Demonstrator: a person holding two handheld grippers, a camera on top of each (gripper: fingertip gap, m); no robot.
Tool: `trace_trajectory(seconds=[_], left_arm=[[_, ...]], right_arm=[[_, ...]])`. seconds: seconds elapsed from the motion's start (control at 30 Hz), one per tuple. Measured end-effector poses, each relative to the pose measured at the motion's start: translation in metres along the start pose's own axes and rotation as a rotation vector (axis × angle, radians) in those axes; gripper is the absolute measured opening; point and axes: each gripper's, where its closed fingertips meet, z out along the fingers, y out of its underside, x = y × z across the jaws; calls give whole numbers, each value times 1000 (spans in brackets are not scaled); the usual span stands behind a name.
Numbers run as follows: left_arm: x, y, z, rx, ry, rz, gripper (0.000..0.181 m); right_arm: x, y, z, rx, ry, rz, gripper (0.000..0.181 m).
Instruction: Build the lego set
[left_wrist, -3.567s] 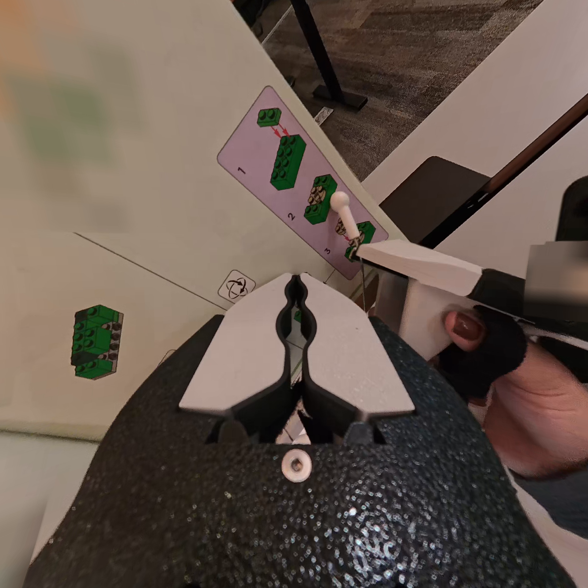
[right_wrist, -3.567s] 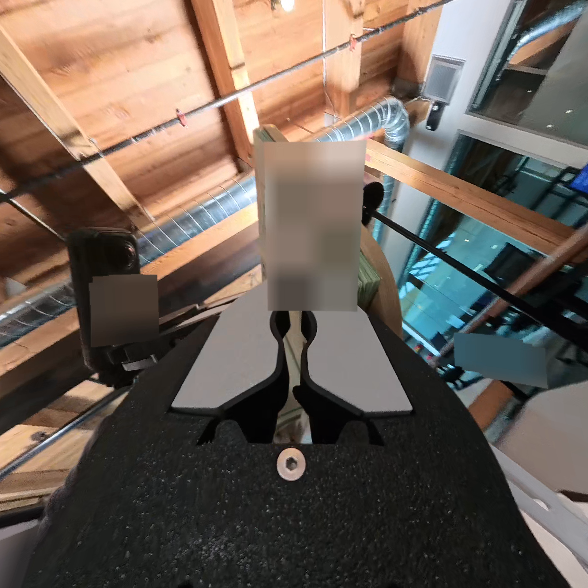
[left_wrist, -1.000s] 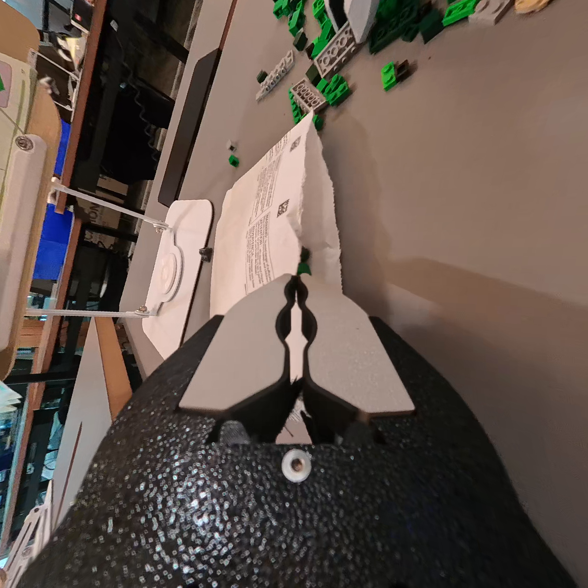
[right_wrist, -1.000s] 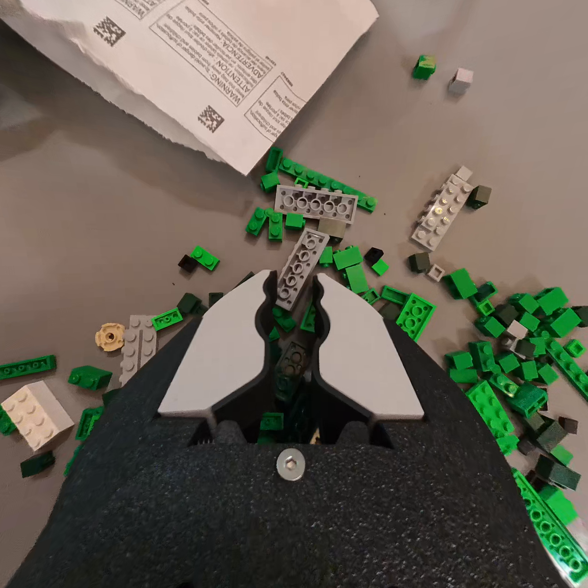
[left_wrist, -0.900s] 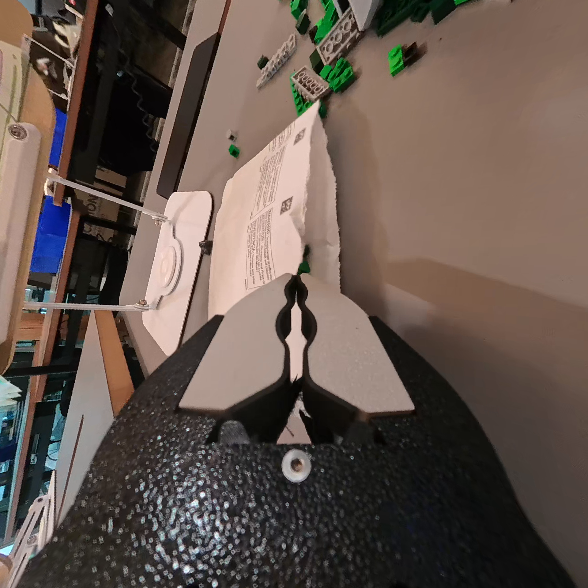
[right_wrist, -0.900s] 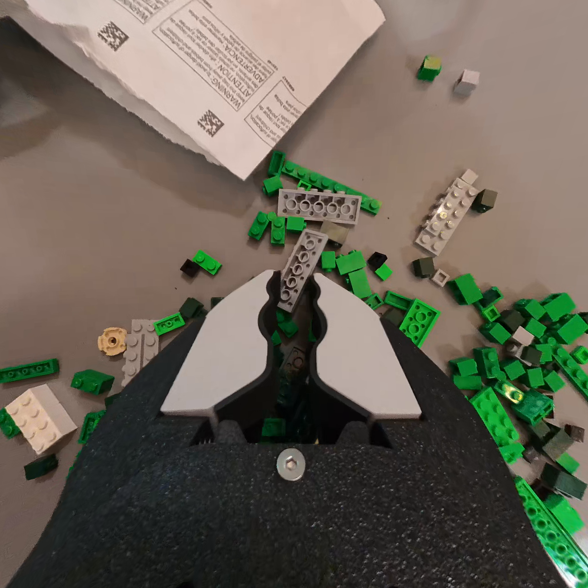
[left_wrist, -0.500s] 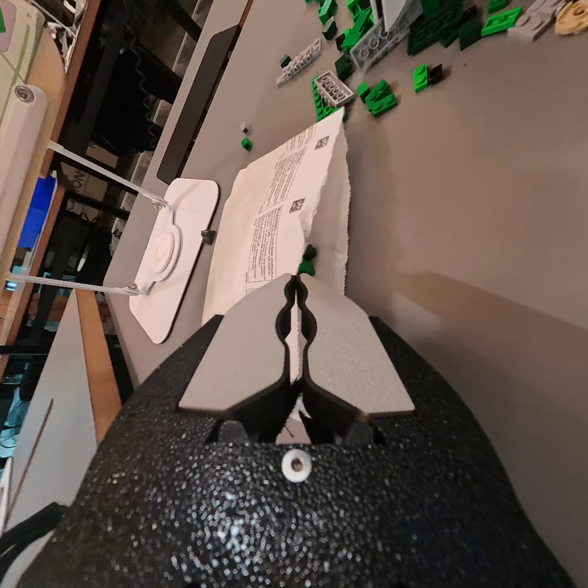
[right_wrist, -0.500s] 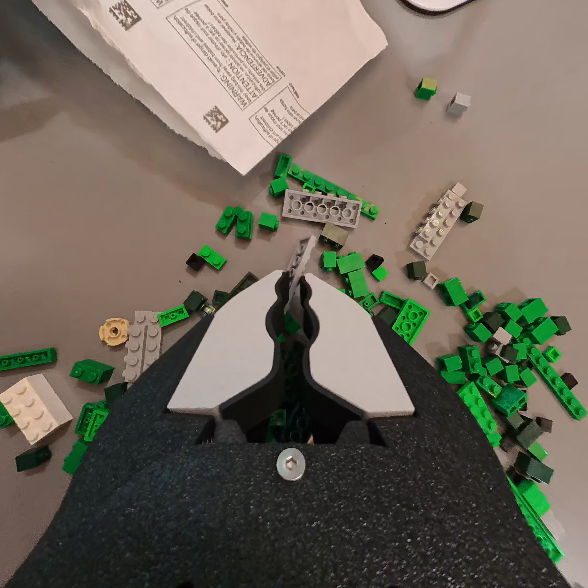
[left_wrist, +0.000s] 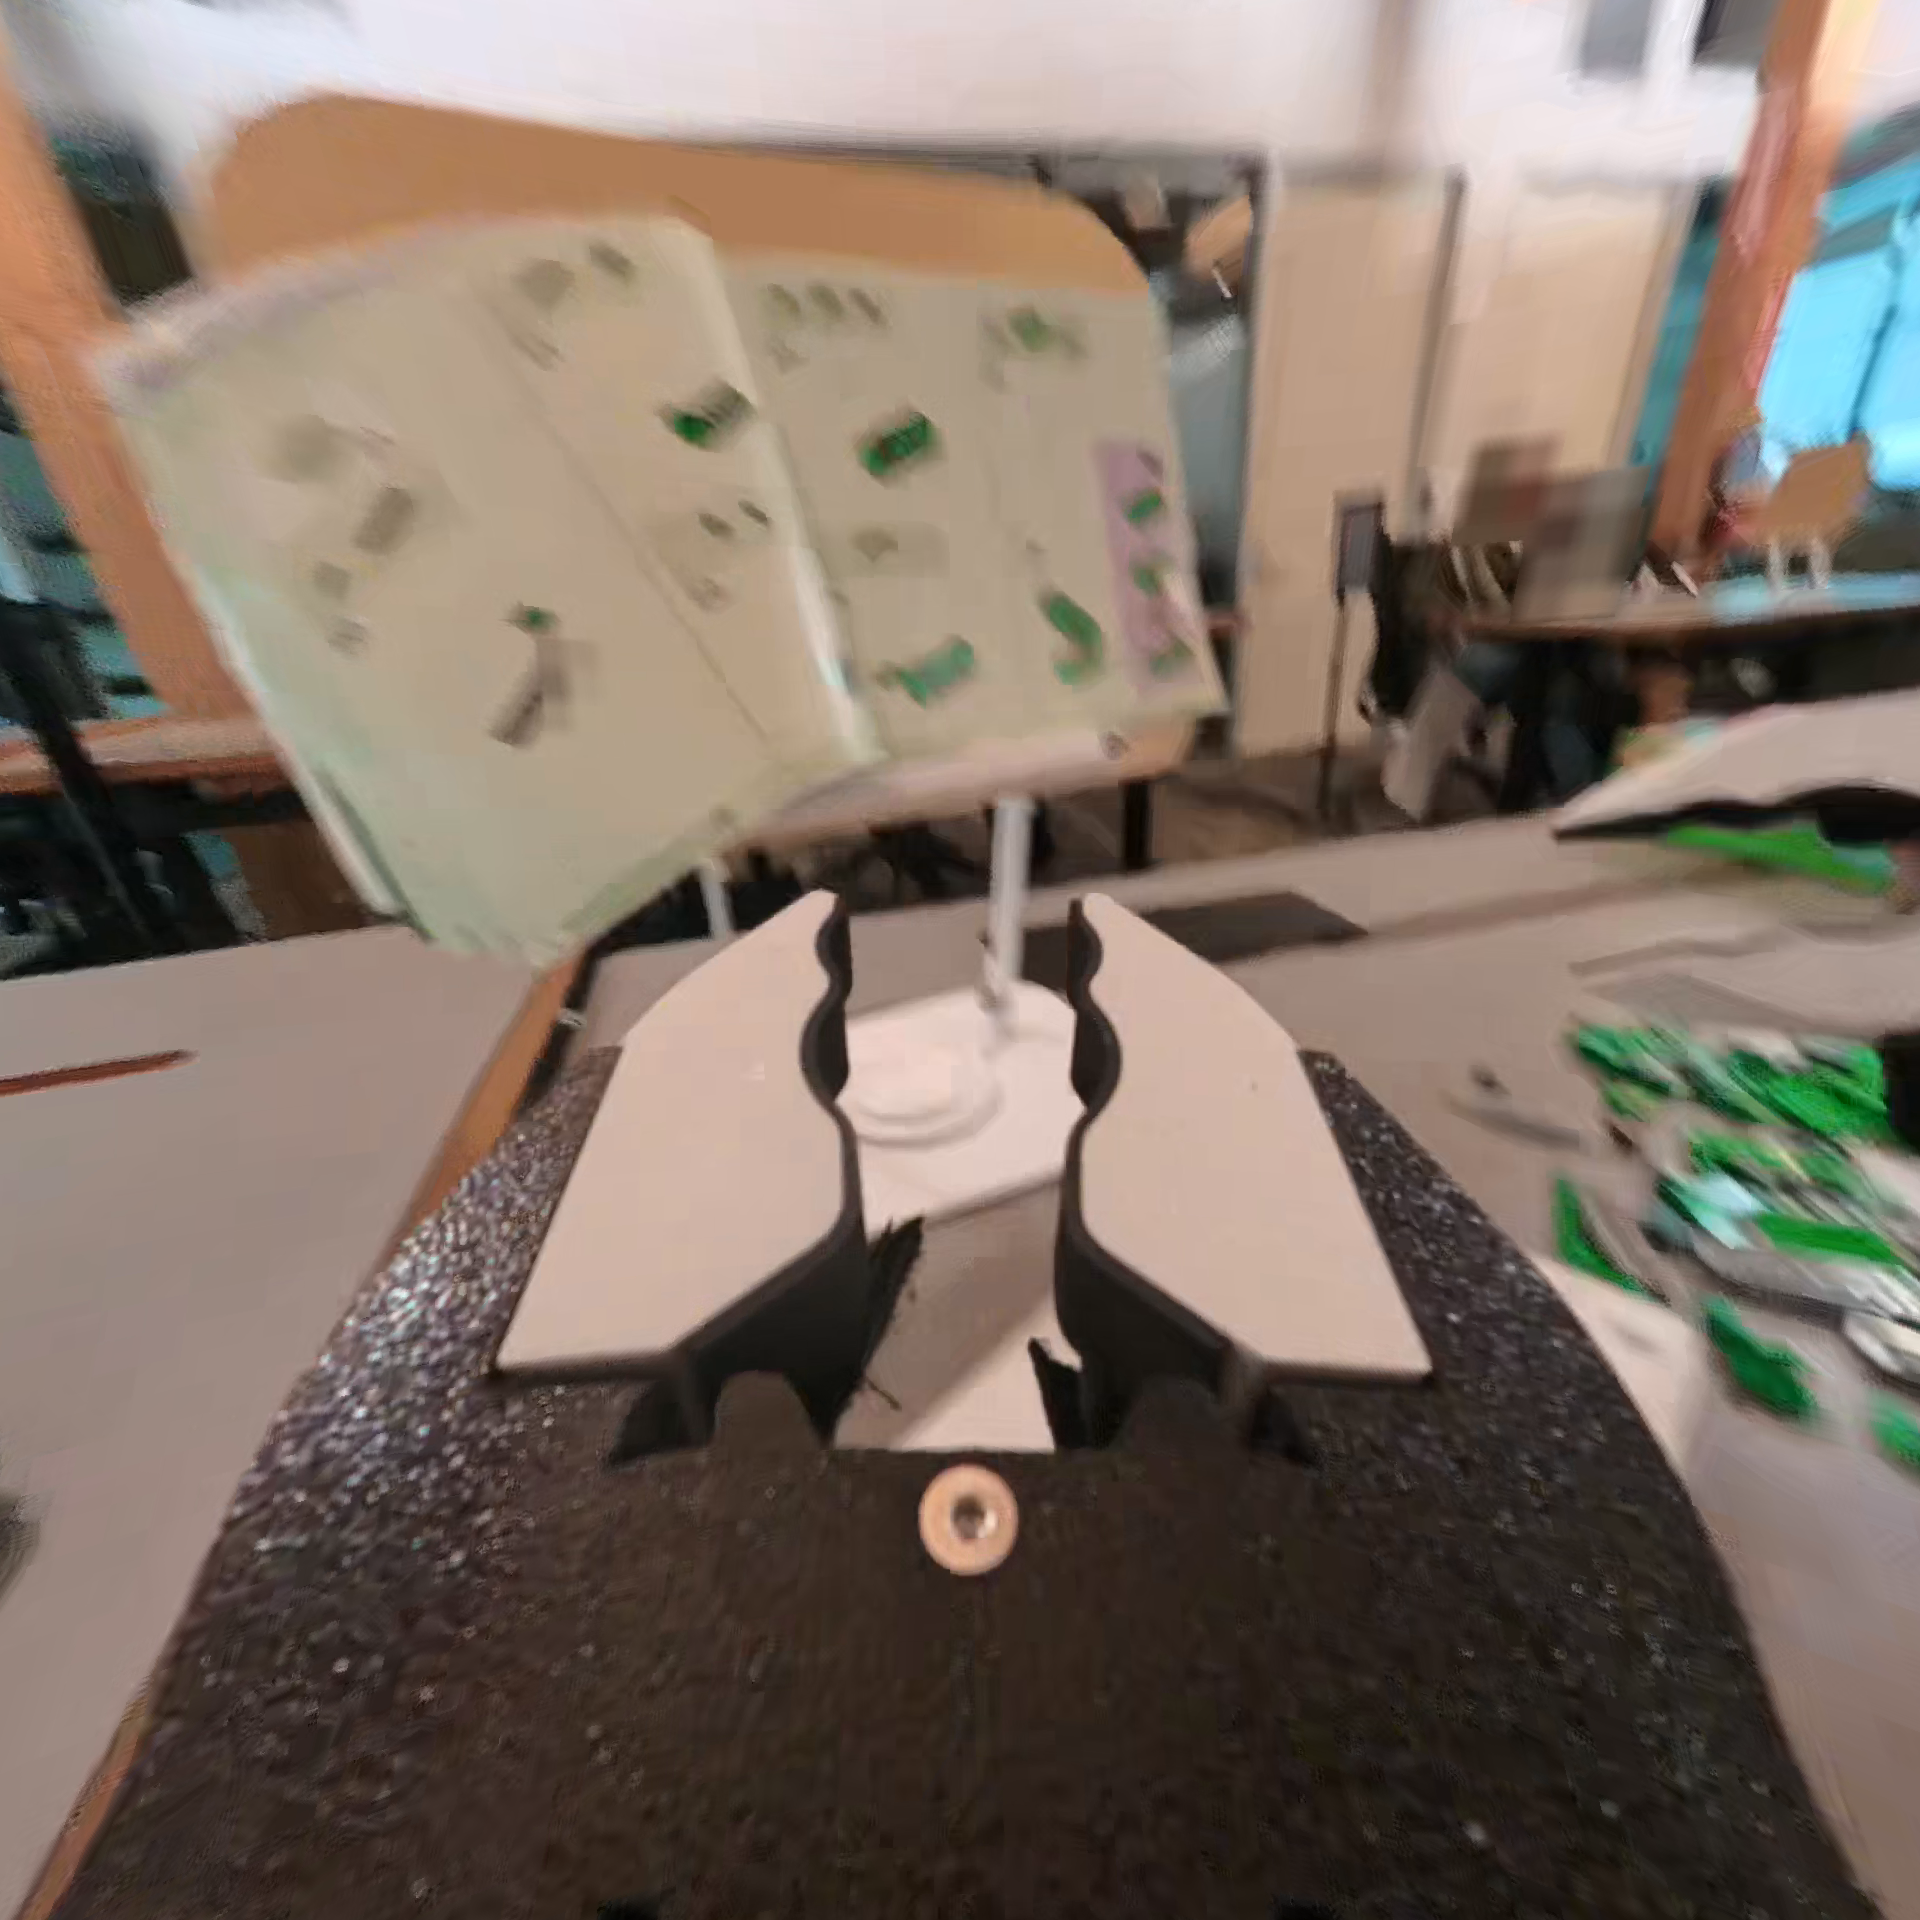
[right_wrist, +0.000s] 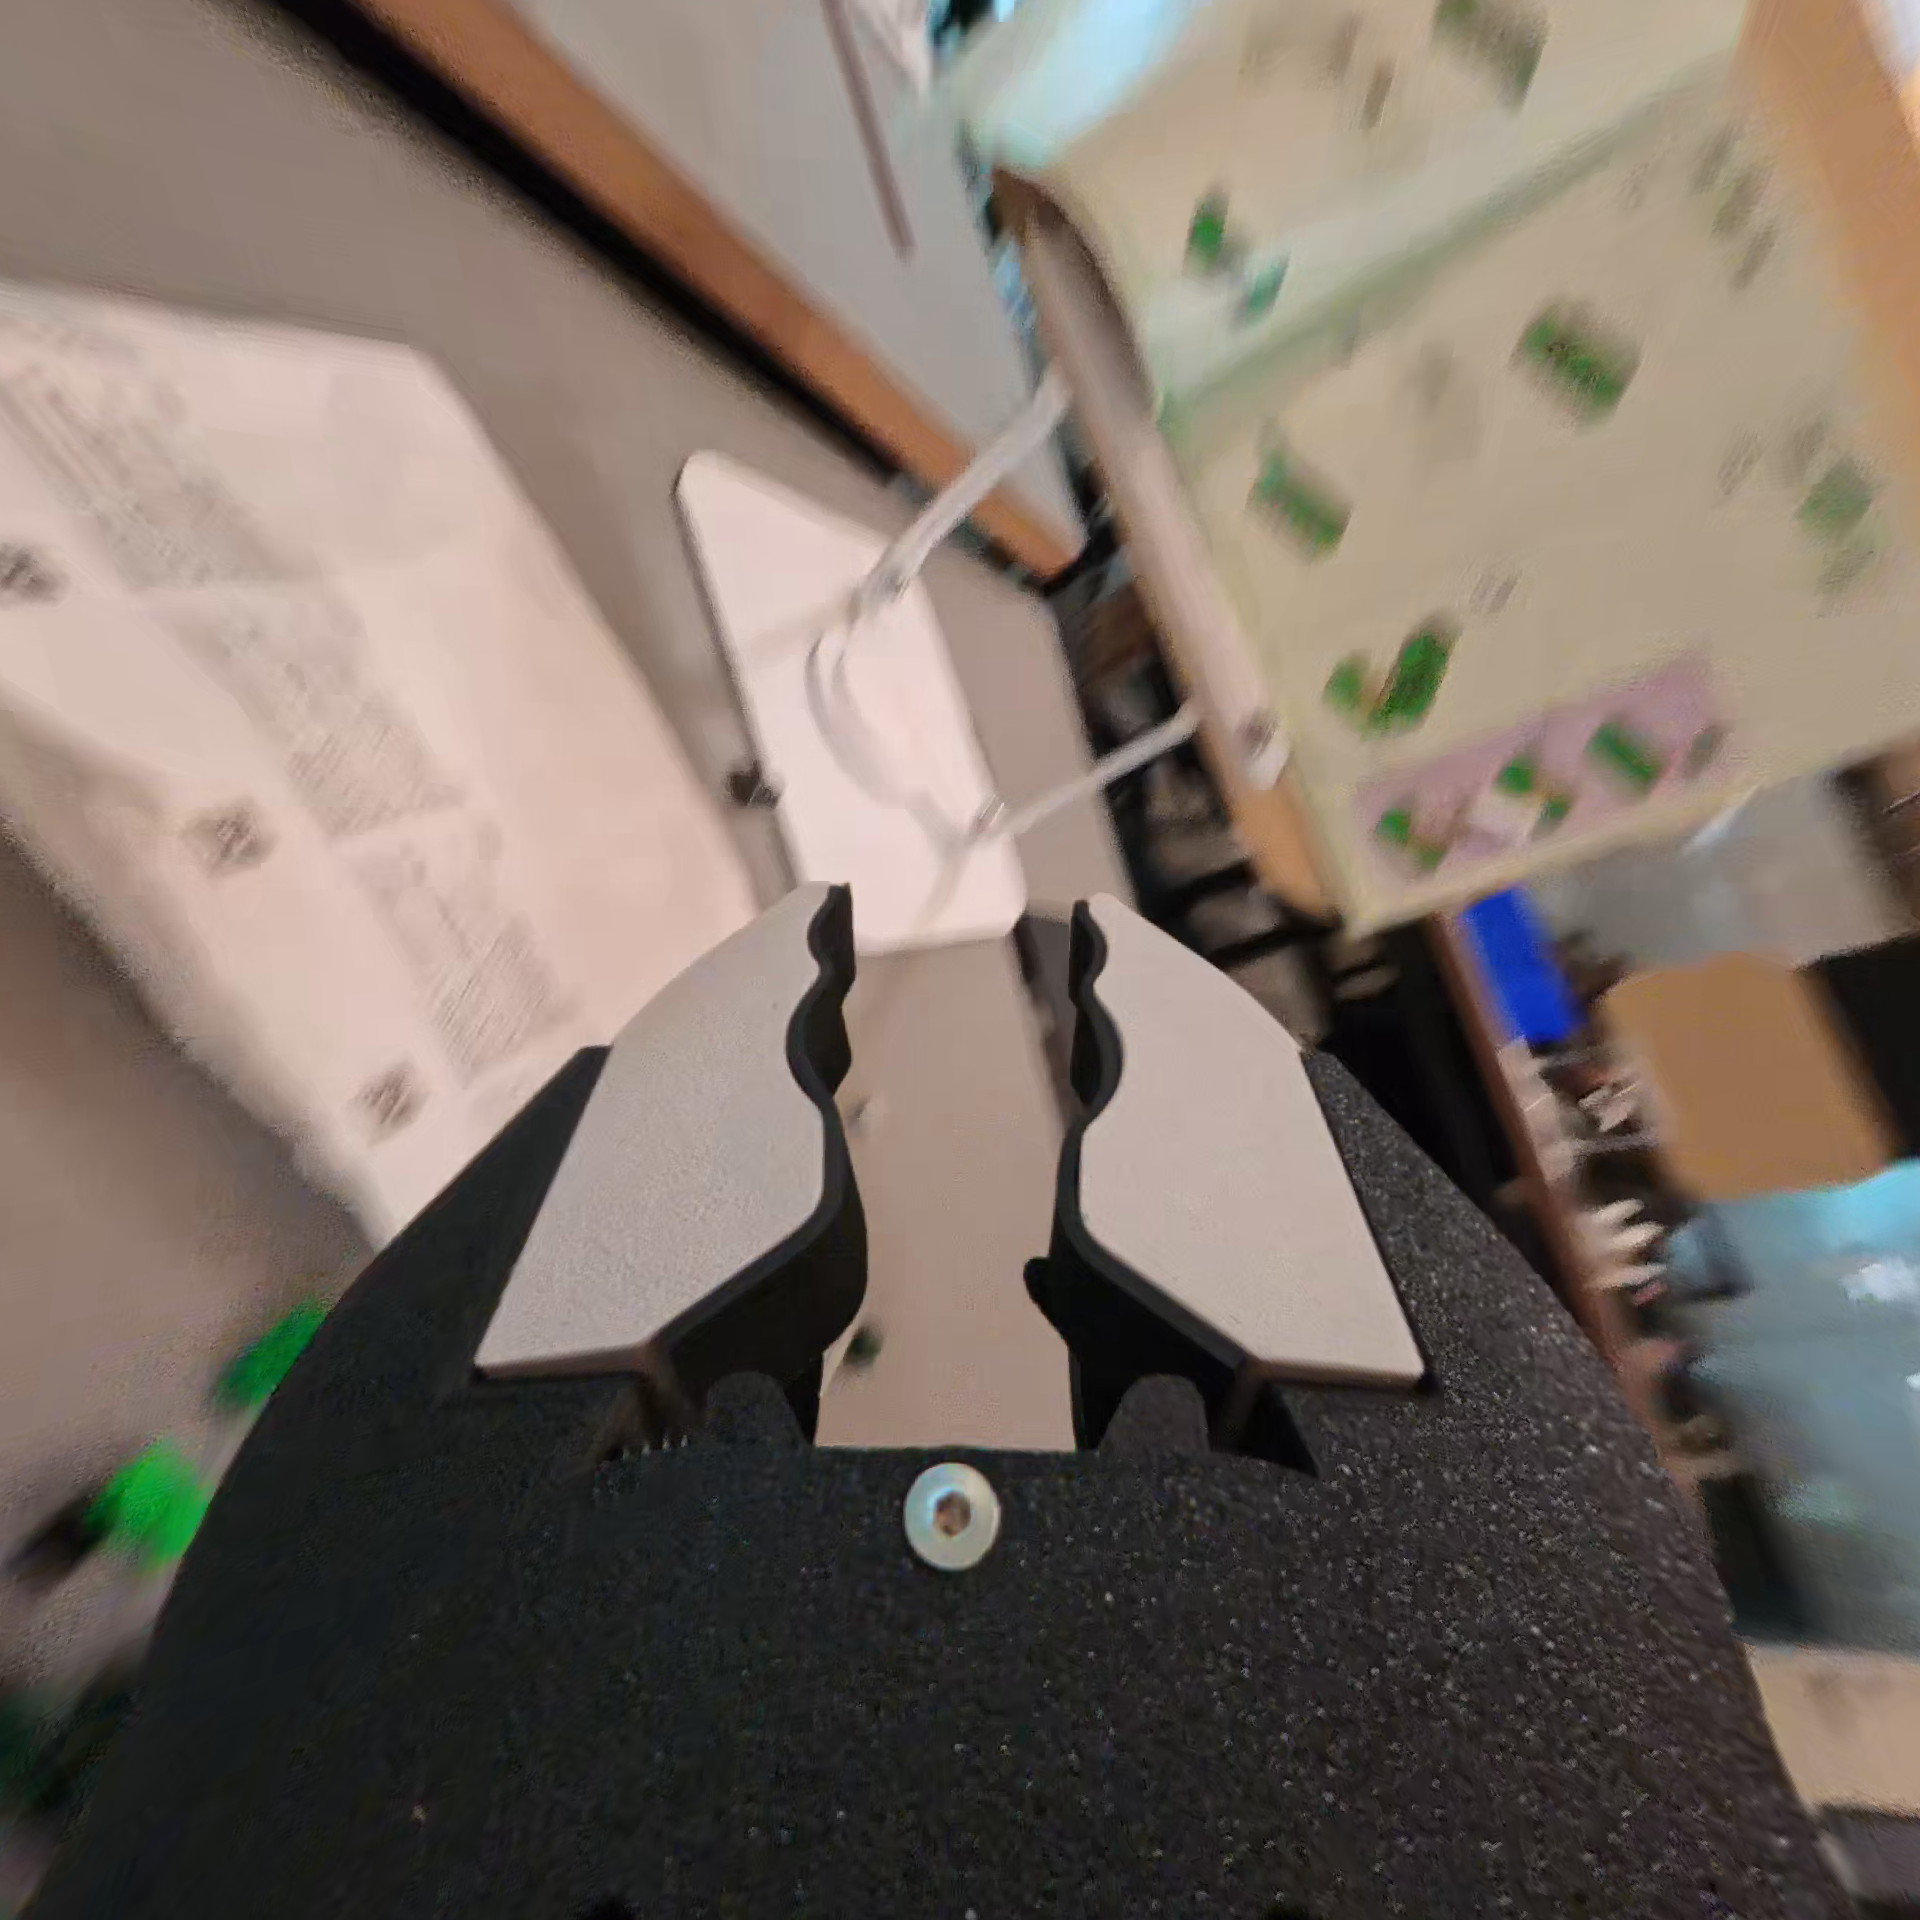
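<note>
Between the left gripper's (left_wrist: 956, 914) fingers, spread wide and empty, shows the white stand base (left_wrist: 940, 1091) on the grey counter (left_wrist: 260, 1091); above it the open booklet (left_wrist: 623, 540) is blurred, and green bricks (left_wrist: 1766, 1143) lie to the right. The right gripper (right_wrist: 961, 914) is likewise wide and empty, with a printed sheet (right_wrist: 312, 727) left of its fingers and the booklet (right_wrist: 1507, 468) up right.

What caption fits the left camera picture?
Open, empty left gripper faces the instruction booklet on its stand.
</note>
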Motion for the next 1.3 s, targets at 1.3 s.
trace_trajectory(seconds=[1.3], left_arm=[[-48,81,35,-35,-76,95,10]], right_arm=[[40,-110,171,65,308,-706,19]])
